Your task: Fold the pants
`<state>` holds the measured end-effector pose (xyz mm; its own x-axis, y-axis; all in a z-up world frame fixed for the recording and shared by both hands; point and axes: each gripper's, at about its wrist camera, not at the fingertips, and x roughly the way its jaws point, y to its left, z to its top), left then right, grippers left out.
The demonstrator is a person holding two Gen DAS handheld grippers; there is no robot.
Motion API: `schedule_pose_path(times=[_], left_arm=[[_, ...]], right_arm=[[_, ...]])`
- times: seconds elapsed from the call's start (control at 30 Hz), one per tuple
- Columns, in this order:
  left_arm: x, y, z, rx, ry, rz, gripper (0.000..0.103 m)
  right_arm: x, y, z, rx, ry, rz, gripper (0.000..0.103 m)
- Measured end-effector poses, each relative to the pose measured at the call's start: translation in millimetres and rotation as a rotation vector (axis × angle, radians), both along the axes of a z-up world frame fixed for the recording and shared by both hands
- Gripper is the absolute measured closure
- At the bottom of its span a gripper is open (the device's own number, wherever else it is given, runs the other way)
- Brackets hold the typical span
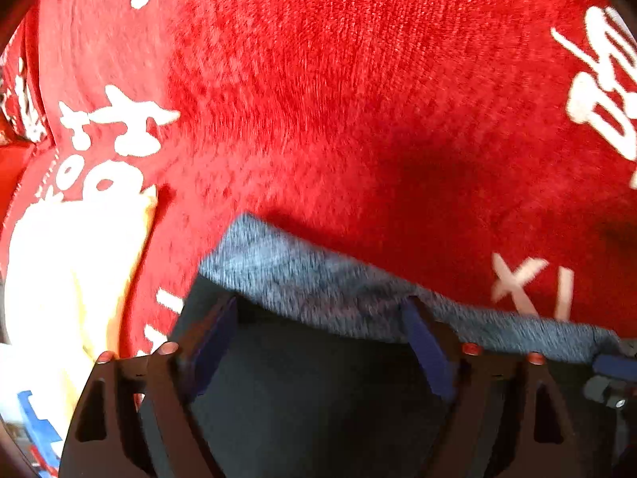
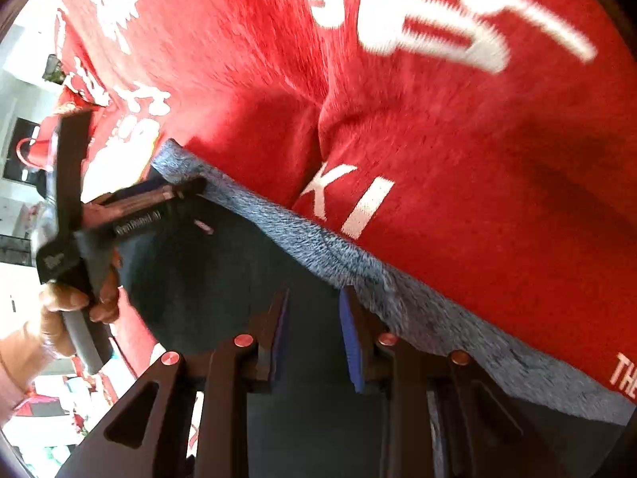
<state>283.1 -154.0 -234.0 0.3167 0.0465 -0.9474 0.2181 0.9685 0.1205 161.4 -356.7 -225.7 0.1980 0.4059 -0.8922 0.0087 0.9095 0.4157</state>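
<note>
The pants are dark navy with a heathered grey inner band (image 1: 318, 283). They lie on a red cloth with white lettering (image 1: 338, 99). My left gripper (image 1: 322, 310) stands wide open over the dark fabric (image 1: 318, 398), its blue pads (image 1: 426, 342) at the grey edge. In the right wrist view my right gripper (image 2: 314, 302) is open with a narrower gap, its blue pads (image 2: 350, 342) over the dark fabric (image 2: 191, 286) beside the grey band (image 2: 398, 298). The left gripper (image 2: 191, 187) also shows there, held by a hand at the pants' far end.
The red cloth (image 2: 477, 159) has a crease near the letters "KI" (image 2: 350, 203). A white and yellow patch (image 1: 71, 279) lies at the left. A bright room with red objects (image 2: 36, 147) shows beyond the cloth's left edge.
</note>
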Motion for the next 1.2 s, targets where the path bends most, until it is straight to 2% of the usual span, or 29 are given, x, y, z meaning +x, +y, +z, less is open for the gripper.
schedule_pose_path(times=[0.07, 0.2, 0.27, 0.33, 0.4, 0.43, 0.57, 0.93, 1.03, 1.13, 1.2], left_arm=[[6, -8, -4, 0.029, -0.015, 0.01, 0.01], [-3, -16, -7, 0.083, -0.025, 0.01, 0.009], [-11, -17, 6, 0.042, -0.002, 0.013, 0.009], [-24, -15, 20, 0.007, 0.006, 0.007, 0.009], [-37, -18, 31, -0.006, 0.004, -0.019, 0.009], [-47, -20, 37, -0.014, 0.007, -0.039, 0.009], [-85, -32, 47, -0.031, 0.038, -0.093, 0.009], [-187, -64, 45, -0.062, 0.149, -0.248, 0.009], [-210, -71, 45, -0.07, 0.159, -0.309, 0.009], [-232, -77, 39, -0.045, 0.162, -0.373, 0.009], [-245, -79, 39, -0.064, 0.173, -0.391, 0.009]], right_arm=[[15, 9, -19, -0.008, 0.019, -0.041, 0.077], [32, 0, -22, 0.033, 0.012, -0.132, 0.076], [32, -3, -14, 0.032, 0.008, -0.146, 0.075], [25, -10, 0, 0.034, -0.019, -0.14, 0.064], [10, -14, 14, 0.033, -0.047, -0.137, 0.043], [1, -18, 21, 0.025, -0.058, -0.142, 0.042], [-31, -22, 28, 0.036, -0.043, -0.183, 0.042], [-144, -33, 34, 0.045, 0.003, -0.347, 0.042], [-184, -37, 40, 0.019, 0.0, -0.412, 0.042], [-224, -39, 42, -0.012, -0.004, -0.484, 0.042], [-259, -41, 38, -0.028, 0.008, -0.552, 0.042]])
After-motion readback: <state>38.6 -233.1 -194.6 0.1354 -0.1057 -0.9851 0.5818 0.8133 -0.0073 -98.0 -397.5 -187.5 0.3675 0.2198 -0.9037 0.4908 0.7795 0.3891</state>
